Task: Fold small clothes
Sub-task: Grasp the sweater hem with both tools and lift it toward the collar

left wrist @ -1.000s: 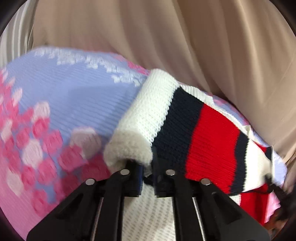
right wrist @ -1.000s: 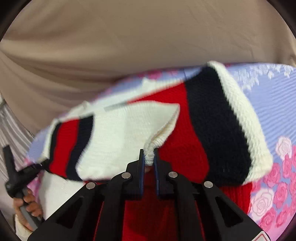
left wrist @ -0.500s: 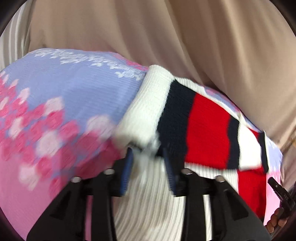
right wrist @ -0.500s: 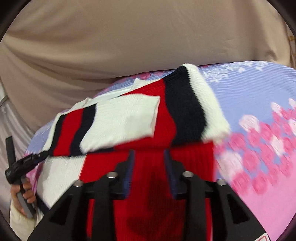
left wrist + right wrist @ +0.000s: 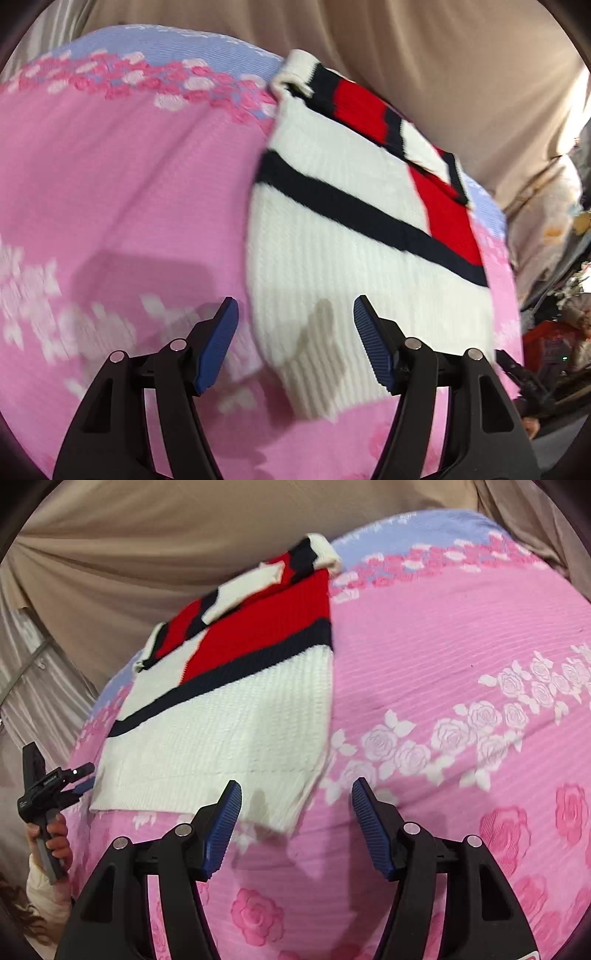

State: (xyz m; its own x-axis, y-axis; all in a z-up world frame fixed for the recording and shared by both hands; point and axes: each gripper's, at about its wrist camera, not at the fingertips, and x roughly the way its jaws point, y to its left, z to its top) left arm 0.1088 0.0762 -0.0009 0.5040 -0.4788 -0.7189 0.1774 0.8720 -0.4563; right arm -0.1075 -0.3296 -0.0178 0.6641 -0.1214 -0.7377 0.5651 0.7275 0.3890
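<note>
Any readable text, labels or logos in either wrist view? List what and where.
Nothing readable in either view.
Left gripper, seen in the right wrist view: small white print on its black body, too small to read.
Red-and-white sticker at the bottom edge of the right wrist view: cut off, no text legible.
Sweater and pink blanket: stripes and roses only, no words.

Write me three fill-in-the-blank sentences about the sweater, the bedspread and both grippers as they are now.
1. The knitted sweater lies on a ____ floral bedspread.
2. A dark ____ stripe crosses the sweater's white part.
3. Neither the left gripper nor the right gripper holds anything; both jaws stand ____.

Missing words: pink; navy; open
</note>
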